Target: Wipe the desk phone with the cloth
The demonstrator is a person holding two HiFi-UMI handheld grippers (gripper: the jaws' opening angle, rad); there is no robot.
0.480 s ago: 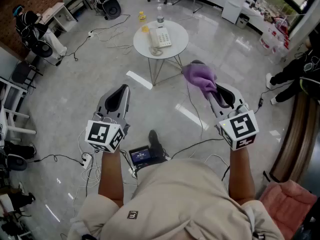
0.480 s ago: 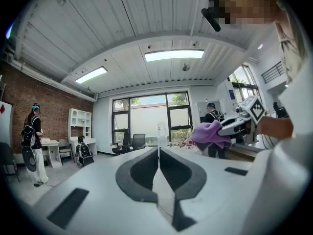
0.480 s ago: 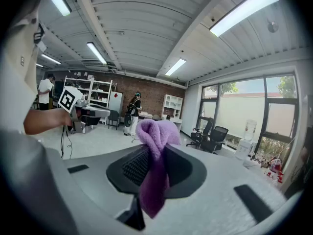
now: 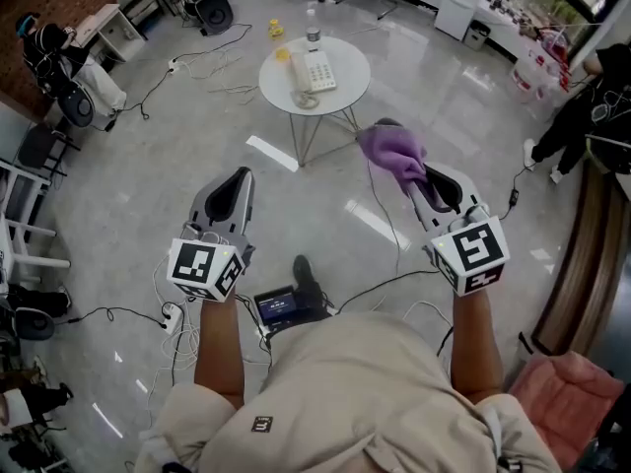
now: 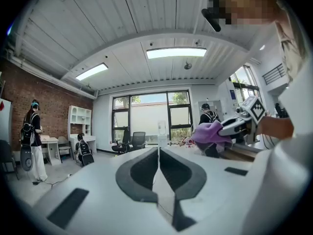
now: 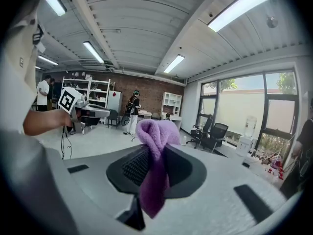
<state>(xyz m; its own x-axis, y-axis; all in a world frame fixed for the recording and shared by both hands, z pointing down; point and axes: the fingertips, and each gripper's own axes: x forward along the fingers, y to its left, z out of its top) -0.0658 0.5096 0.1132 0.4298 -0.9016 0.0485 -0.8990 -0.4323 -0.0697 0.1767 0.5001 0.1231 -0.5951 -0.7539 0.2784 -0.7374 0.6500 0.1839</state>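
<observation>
The right gripper is clamped on a purple terry cloth, which bunches above the jaws and hangs below them. The left gripper has its jaws together with nothing between them. The cloth looks light, soft and floppy, so a fold near the jaw tips should do the wiping.

The white plastic desk phone sits well ahead on a round white table, near a clear bottle. It is probably light and smooth and may slide or shed its handset, so the closed left gripper could steady its body.

The table edge lies close around the phone. The polished grey floor gives open room, though black cables cross it.
</observation>
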